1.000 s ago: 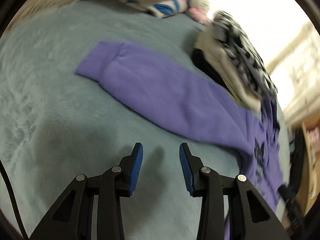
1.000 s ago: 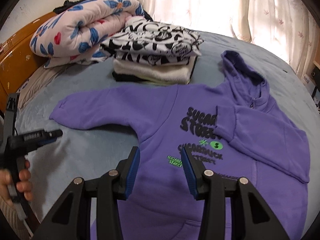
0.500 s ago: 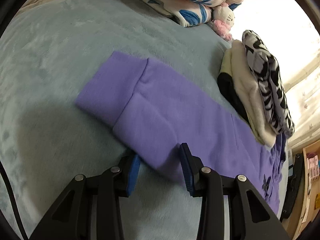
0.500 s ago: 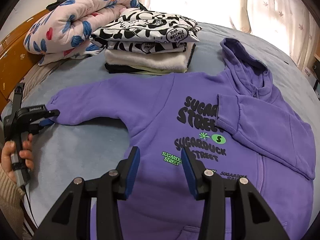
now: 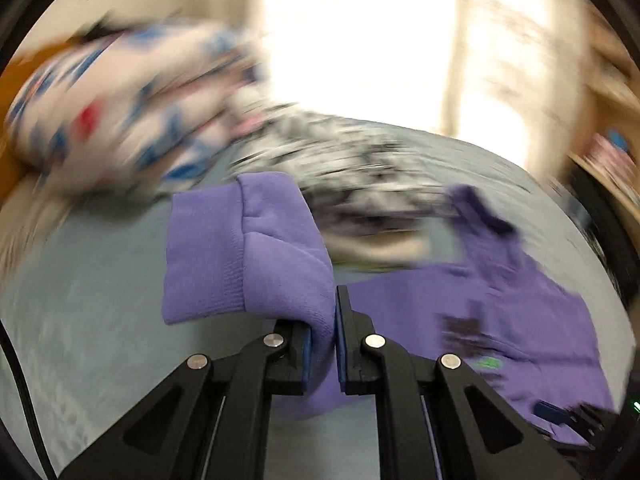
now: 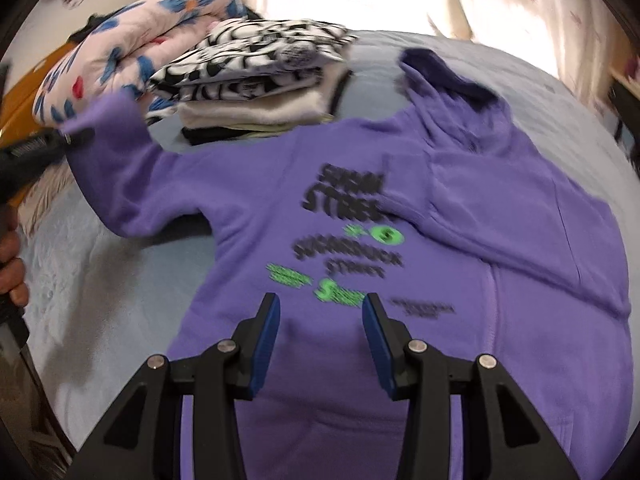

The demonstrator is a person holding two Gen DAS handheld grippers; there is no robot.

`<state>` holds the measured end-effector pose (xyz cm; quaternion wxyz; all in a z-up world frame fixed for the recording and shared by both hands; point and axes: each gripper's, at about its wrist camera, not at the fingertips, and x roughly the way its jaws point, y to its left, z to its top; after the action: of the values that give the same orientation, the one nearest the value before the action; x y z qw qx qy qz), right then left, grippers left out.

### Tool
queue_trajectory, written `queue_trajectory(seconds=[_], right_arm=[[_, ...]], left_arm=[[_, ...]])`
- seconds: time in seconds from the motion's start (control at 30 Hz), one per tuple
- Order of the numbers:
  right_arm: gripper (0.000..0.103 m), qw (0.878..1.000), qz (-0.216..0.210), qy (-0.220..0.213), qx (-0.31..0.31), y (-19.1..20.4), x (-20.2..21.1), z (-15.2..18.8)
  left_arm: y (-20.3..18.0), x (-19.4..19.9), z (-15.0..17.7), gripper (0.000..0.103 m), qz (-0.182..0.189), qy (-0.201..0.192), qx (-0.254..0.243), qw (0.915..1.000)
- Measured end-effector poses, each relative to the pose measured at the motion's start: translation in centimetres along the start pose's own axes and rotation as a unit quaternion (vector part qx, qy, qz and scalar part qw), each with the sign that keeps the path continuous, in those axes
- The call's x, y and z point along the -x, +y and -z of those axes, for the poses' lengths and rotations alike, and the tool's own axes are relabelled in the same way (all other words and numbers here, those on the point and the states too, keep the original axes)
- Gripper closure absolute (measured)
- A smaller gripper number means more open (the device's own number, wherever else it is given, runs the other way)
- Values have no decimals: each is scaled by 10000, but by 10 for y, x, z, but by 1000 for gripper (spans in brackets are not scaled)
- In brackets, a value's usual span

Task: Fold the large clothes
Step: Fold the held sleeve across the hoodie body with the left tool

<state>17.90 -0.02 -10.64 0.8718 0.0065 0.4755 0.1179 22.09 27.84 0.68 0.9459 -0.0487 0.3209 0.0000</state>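
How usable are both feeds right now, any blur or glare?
Left wrist: heavy motion blur on the background and blown-out window; only the sleeve cuff clamped in the left gripper is sharp. Right wrist: milder blur, the hoodie print smeared, right gripper crisp, window glare up top.

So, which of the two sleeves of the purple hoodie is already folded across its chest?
The sleeve on the right of the right wrist view; it lies flat over the hoodie print. The other sleeve is lifted, pinched in the left gripper.
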Motion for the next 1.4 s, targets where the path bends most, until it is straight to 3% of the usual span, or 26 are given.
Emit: queue_trajectory(seconds=[0.2,0.33,0.4,0.5,0.63,0.67,0.73,0.8,0.9,1.03,1.4], right_arm=[[60,9986,277,-98,-436,-55,16,13],[60,9959,380,-89,-811,-94,22,21],[60,9943,412,-74,-982,-111,23,24],[60,9929,379,-54,-1128,-127,24,28],[60,9924,138,-46,-1223,-132,24,27],[60,9919,-8,-21,-1270,-133,23,26],[60,9890,-377,51,-1431,-134,18,24],[58,9829,-827,124,-1639,-134,12,21],[52,9743,-1277,224,-1839,-130,6,17],[50,9672,-1551,377,-1977,-126,-2,11],[50,9602,-1635,940,-2062,-108,-56,3]], left_arm=[[-126,-9,17,94,923,362,-1013,9899],[-166,-45,54,83,1300,1118,-1037,9797],[-173,-61,71,82,1429,1446,-941,9746],[-174,-73,87,82,1398,1745,-833,9711],[-164,-66,94,78,1445,1774,-584,9717],[-159,-61,93,75,1503,1768,-484,9715],[-154,-54,97,55,1611,1721,-324,9713],[-150,-44,102,52,1658,1659,-260,9718],[-145,-29,110,52,1624,1612,-217,9732],[-136,-16,122,52,1462,1526,-125,9773],[-103,-15,132,52,1106,1545,207,9816]])
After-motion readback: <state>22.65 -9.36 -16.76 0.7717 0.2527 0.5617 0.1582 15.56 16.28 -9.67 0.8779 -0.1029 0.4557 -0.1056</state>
